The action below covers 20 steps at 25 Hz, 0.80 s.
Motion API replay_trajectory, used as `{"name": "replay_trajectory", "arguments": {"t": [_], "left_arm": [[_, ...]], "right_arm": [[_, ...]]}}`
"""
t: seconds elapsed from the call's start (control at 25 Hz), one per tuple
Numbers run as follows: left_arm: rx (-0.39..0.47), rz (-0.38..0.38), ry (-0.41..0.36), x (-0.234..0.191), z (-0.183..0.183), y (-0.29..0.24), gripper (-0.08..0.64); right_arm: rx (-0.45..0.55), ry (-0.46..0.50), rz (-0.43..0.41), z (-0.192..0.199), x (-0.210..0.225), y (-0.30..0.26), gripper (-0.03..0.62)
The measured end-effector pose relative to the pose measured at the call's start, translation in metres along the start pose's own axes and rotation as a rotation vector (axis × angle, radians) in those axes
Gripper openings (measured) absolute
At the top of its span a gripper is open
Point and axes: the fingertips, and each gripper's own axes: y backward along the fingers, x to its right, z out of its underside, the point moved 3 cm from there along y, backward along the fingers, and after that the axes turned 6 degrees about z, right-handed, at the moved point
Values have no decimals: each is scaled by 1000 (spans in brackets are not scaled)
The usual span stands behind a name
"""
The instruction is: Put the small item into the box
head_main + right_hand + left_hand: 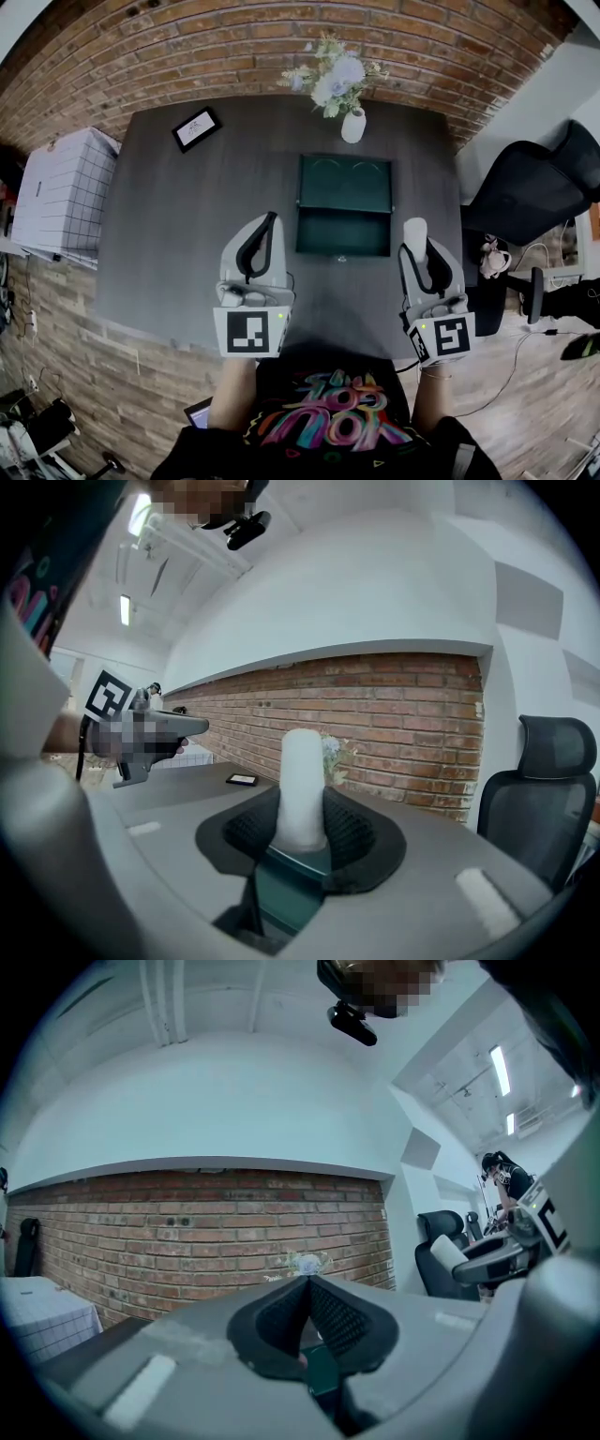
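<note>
An open dark green box point(344, 206) lies in the middle of the grey table point(178, 244). My right gripper point(419, 251) hovers just right of the box's near corner, shut on a small white cylinder point(414, 232) that sticks out past the jaws. In the right gripper view the white cylinder point(302, 789) stands upright between the black pads point(349, 829), with the green box point(286, 885) showing below. My left gripper point(272, 219) hangs left of the box with its jaw tips together. The left gripper view shows its fingers point(342, 1314) meeting with nothing held.
A white vase of flowers point(352, 122) stands behind the box at the table's far edge. A small framed picture point(197, 128) lies at the far left of the table. A white gridded cabinet point(61, 192) sits left of the table, and a black office chair point(534, 183) right of it.
</note>
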Motion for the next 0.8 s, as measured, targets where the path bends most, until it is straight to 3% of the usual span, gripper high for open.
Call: {"name": "replay_trajectory", "arguments": {"t": [0.36,0.8], "left_arm": [[-21,17,13,5,10,-15,2],[-78,-11,45,6,33,-25,2]], "right_arm": [[-28,28,-47,4,0,-16,140],[-96,67,-182,27,-7,-56,141]]}}
